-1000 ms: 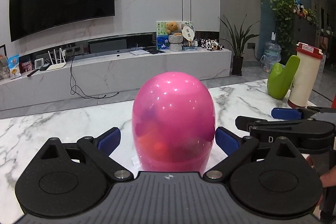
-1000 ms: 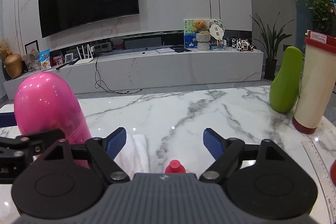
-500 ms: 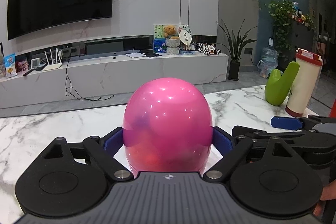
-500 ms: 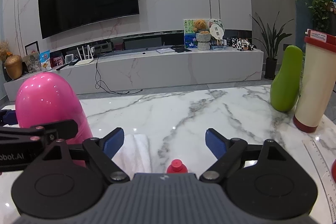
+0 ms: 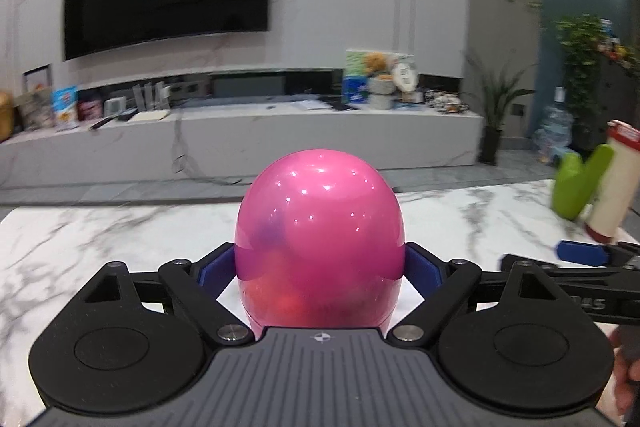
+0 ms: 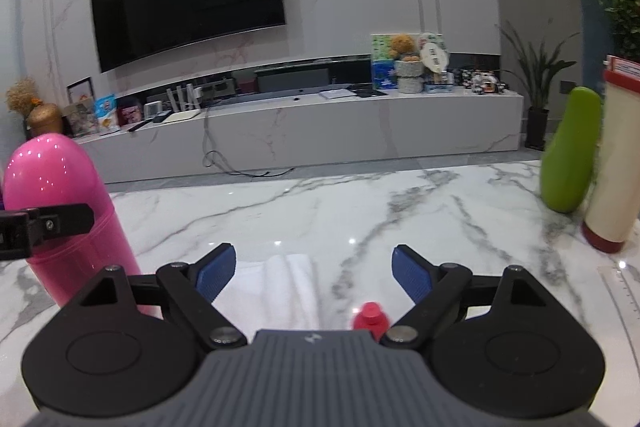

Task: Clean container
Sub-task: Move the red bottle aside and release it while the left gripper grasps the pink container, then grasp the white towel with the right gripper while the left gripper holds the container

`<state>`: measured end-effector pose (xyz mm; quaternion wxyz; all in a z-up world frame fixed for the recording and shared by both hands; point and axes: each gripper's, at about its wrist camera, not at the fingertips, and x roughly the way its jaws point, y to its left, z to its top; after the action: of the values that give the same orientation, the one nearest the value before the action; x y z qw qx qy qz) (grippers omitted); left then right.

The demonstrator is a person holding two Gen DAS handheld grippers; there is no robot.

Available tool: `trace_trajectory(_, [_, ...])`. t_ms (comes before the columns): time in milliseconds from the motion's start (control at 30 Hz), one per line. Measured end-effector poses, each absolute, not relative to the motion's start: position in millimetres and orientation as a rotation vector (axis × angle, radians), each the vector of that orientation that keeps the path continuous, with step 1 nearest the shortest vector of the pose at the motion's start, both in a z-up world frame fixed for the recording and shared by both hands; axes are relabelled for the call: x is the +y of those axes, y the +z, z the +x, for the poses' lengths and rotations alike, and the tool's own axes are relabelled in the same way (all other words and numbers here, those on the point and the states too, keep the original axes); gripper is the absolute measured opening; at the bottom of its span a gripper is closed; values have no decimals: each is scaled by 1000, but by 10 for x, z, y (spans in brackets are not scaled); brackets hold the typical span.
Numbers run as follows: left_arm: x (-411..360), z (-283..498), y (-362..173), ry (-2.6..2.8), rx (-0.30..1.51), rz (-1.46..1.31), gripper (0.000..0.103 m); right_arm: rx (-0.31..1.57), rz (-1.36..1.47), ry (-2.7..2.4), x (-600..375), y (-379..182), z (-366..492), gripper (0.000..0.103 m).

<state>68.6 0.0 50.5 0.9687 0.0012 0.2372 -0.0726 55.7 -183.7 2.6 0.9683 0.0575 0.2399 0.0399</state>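
A glossy pink dome-topped container [image 5: 320, 239] stands upright on the white marble table [image 5: 100, 243]. My left gripper [image 5: 320, 267] is shut on it, blue pads pressed against both sides. The container also shows at the left of the right wrist view [image 6: 60, 207], with a left finger across it. My right gripper [image 6: 314, 269] is open and empty, above a folded white cloth [image 6: 280, 283]. A small red cap [image 6: 370, 315] pokes up just below the right gripper.
A green curved object [image 6: 568, 155] and a tall cream canister with a red lid and base [image 6: 612, 163] stand at the table's right. A clear ruler [image 6: 624, 291] lies near the right edge. Beyond the table are a TV and a low cabinet.
My left gripper has closed from open onto the pink container. The left view has swung a little to the left. My right gripper has stayed open and nearly still.
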Motion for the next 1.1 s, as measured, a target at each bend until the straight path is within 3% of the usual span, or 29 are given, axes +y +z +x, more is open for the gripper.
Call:
trace_trajectory(367, [415, 496, 486, -57, 519, -39, 88, 526, -42, 283, -1242, -136, 445, 85])
trace_trajectory(500, [431, 480, 461, -58, 524, -42, 88, 541, -104, 357, -1016, -200, 402, 65])
trace_trajectory(600, [401, 445, 440, -57, 520, -25, 88, 552, -149, 410, -853, -248, 373, 63])
trace_trajectory(800, [328, 416, 411, -58, 520, 8, 89, 586, -186, 431, -755, -330, 390, 48])
trace_trajectory(1000, [284, 415, 388, -46, 518, 25, 92, 603, -223, 442, -691, -376, 391, 46])
trace_trajectory(1100, [257, 419, 368, -34, 520, 41, 96, 629, -231, 433, -673, -415, 412, 35])
